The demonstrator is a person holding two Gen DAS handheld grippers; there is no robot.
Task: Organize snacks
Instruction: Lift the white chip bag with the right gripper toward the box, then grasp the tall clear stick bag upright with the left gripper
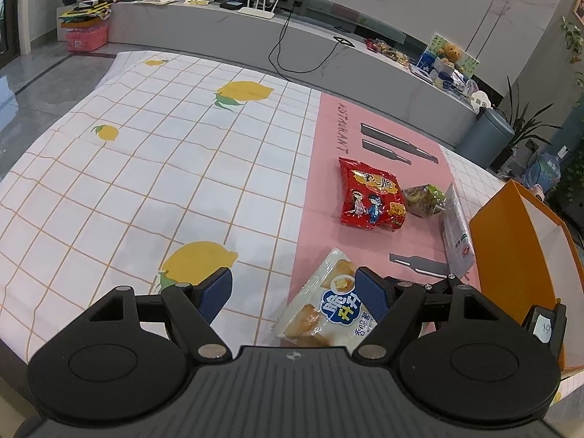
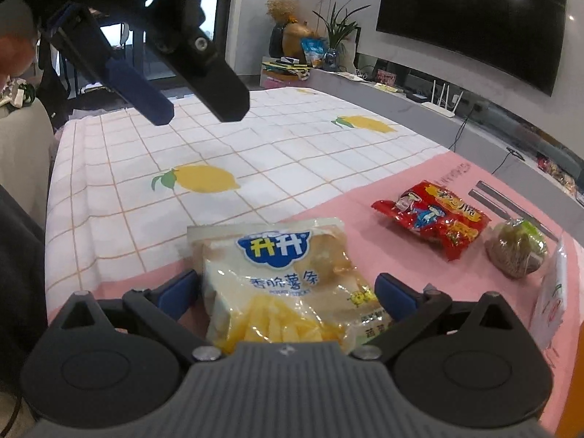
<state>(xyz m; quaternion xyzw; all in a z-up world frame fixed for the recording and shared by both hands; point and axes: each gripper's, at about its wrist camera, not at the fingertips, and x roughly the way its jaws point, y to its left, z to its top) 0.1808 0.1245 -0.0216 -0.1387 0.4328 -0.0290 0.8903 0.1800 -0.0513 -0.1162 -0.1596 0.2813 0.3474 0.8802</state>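
Right gripper (image 2: 288, 294) gapes wide around the fries bag (image 2: 277, 277): centre, close gently, then orange box (image 1: 518, 255) at three o'clock.

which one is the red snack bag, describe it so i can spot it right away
Find the pink strip of the tablecloth beside the orange box. The red snack bag lies flat there, next to a clear greenish-brown packet. It alone is bright red, with two cartoon children printed on it.

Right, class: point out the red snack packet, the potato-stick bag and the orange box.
red snack packet (image 1: 370, 191), left wrist view, packet's printed front.
potato-stick bag (image 2: 281, 277), right wrist view, bag's middle.
orange box (image 1: 511, 255), left wrist view, outer side wall.
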